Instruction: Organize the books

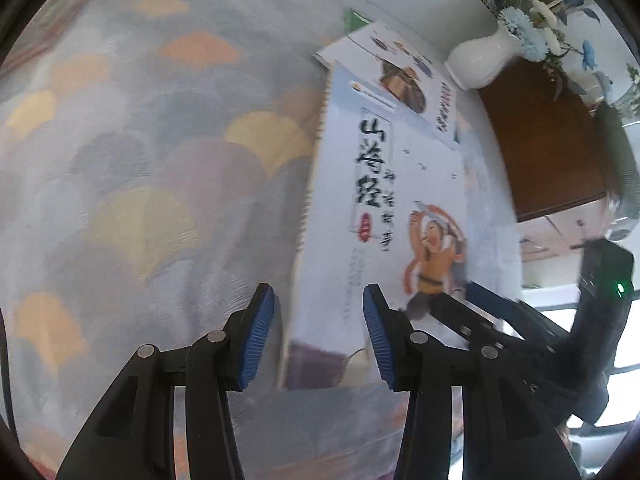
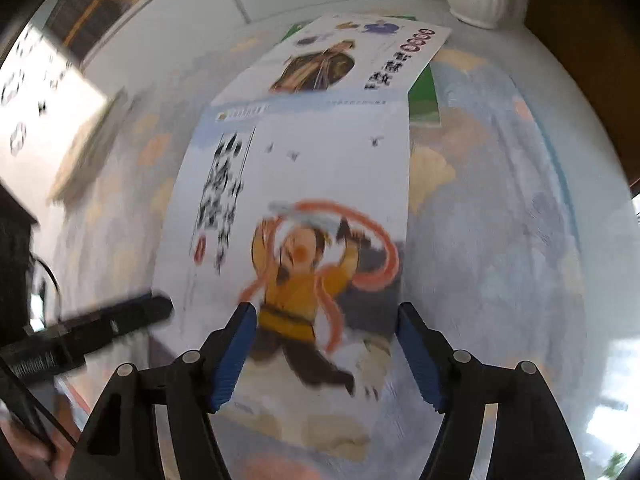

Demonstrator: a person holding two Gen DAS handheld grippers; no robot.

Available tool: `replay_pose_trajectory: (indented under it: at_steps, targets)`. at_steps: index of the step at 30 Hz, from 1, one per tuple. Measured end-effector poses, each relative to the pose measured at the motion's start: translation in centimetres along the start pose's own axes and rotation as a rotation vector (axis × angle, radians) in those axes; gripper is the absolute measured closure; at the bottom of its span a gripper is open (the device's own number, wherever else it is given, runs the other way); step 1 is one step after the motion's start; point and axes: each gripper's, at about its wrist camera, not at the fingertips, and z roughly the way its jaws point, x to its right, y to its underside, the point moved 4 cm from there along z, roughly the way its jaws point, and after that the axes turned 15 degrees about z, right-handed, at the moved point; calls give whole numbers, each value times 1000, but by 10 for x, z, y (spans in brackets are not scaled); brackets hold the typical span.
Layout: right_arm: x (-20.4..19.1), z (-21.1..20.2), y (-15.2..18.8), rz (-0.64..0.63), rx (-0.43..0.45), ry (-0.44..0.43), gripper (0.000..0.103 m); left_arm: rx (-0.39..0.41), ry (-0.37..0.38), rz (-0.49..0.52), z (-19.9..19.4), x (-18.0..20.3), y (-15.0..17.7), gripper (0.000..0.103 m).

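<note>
Both tongs hang over the patterned tablecloth (image 1: 140, 160), pointing steeply down at the top picture book (image 2: 296, 208), the one with the yellow-robed figure on its cover. It lies flat and overlaps a second illustrated book (image 2: 352, 60), with a green book (image 2: 425, 100) showing beneath.

Left gripper (image 1: 319, 338): jaws parted, straddling the book's near left corner, pads clear of it. Right gripper (image 2: 327, 354): jaws wide apart above the lower cover, grasping nothing.

Judgement: the books are about to be squared up. Advised: take the cover by opposite edges and slide it level, since thin covers buckle.

One container is visible: a white vase (image 1: 478, 62) holding blue and white flowers (image 1: 528, 32).
</note>
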Motion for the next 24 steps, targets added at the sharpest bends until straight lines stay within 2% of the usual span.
replay_pose_trajectory:
  at_steps: [3, 5, 7, 8, 9, 11, 13, 14, 17, 19, 20, 21, 23, 24]
  targets:
    - [12, -9, 9, 12, 15, 17, 36, -34, -5, 24, 4, -2, 8, 61]
    - [21, -10, 14, 22, 20, 19, 46, -19, -16, 62, 1, 2, 11, 61]
    - [24, -13, 20, 13, 49, 23, 50, -2, 38, 81, 5, 11, 9, 64]
    - [22, -12, 23, 9, 63, 7, 53, 20, 77, 68, 2, 15, 9, 65]
    - [19, -11, 24, 8, 67, -12, 52, 53, 112, 52, -3, 19, 7, 65]
    - [17, -10, 24, 7, 82, 2, 52, 158, 249, 33, -28, 28, 3, 65]
    - [21, -9, 21, 24, 74, -19, 52, 195, 356, 42, -44, 37, -2, 65]
    - [24, -10, 19, 51, 65, -53, 52, 197, 386, 45, -45, 40, -5, 65]
    - [39, -12, 14, 130, 46, -132, 50, 172, 371, 27, -31, 38, -7, 66]
    - [45, -13, 11, 168, 42, -174, 48, 170, 316, 19, -24, 30, -6, 70]
    - [43, -12, 10, 176, 45, -183, 48, 163, 268, 16, -19, 26, -3, 75]
    - [45, -13, 10, 178, 48, -187, 48, 156, 255, 13, -16, 23, -4, 79]
    - [43, -13, 11, 163, 55, -186, 44, 121, 250, 2, -2, 21, -4, 86]
    - [45, -16, 16, 157, 60, -184, 43, 110, 253, -1, 6, 22, -3, 86]
